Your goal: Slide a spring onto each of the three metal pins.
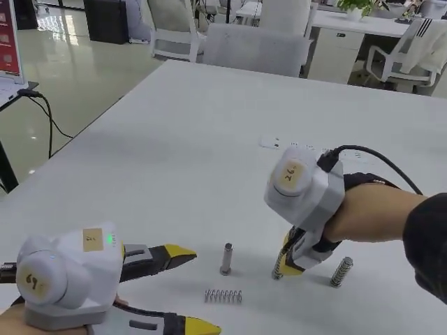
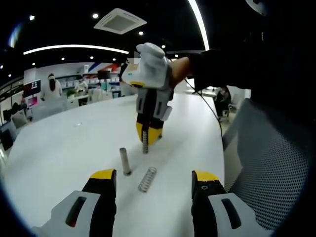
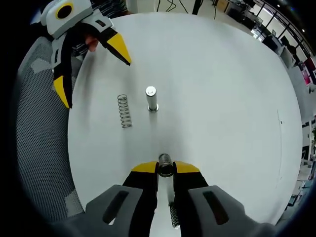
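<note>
A: What is seen first?
B: A big white table is seen. In the head view, all the small things are set near its 6 o'clock edge.
A: How are the grippers held?
B: The left gripper is held low at 7 o'clock. Its yellow-tipped jaws are spread wide apart, and nothing is caught between them. The right gripper is pointed down at the table. Its jaws are pressed onto a held spring, which is kept upright.
A: Is a pin inside that one?
B: That cannot be told.
A: Which pin is seen plainly?
B: A bare pin, grey, shiny and round, is stood upright at 9 o'clock from the right gripper.
A: And the other springs?
B: A loose spring, a thin silver coil, is laid flat just beside the bare pin, at its 6 o'clock. A third spring is stood a little tilted at 3 o'clock from the right gripper.
</note>
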Demonstrator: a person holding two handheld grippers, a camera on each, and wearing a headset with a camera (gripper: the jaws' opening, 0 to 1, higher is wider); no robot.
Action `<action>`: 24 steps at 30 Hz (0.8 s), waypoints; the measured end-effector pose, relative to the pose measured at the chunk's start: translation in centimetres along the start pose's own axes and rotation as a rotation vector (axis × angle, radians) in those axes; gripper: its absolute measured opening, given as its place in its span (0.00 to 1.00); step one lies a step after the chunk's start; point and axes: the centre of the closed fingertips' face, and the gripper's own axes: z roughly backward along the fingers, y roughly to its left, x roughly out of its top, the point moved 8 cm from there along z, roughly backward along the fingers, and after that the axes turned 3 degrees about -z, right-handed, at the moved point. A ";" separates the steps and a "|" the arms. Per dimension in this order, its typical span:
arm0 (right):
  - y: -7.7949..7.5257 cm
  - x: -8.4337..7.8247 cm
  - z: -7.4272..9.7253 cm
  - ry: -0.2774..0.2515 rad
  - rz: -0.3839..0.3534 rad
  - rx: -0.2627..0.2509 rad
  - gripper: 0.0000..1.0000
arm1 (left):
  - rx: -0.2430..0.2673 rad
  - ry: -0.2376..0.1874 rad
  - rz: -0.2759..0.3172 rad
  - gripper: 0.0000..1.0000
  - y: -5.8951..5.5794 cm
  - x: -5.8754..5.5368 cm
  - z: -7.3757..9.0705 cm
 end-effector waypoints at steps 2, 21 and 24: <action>0.0 -0.1 -0.2 0.006 -0.001 0.002 0.09 | 0.001 0.000 0.000 0.57 0.0 0.0 0.0; 0.2 -0.9 -0.6 0.002 -0.021 0.011 0.14 | -0.005 0.005 -0.004 0.56 -0.2 0.0 0.0; 0.2 -0.9 -0.5 0.000 -0.017 0.005 0.17 | -0.006 0.006 -0.004 0.56 -0.3 0.0 0.0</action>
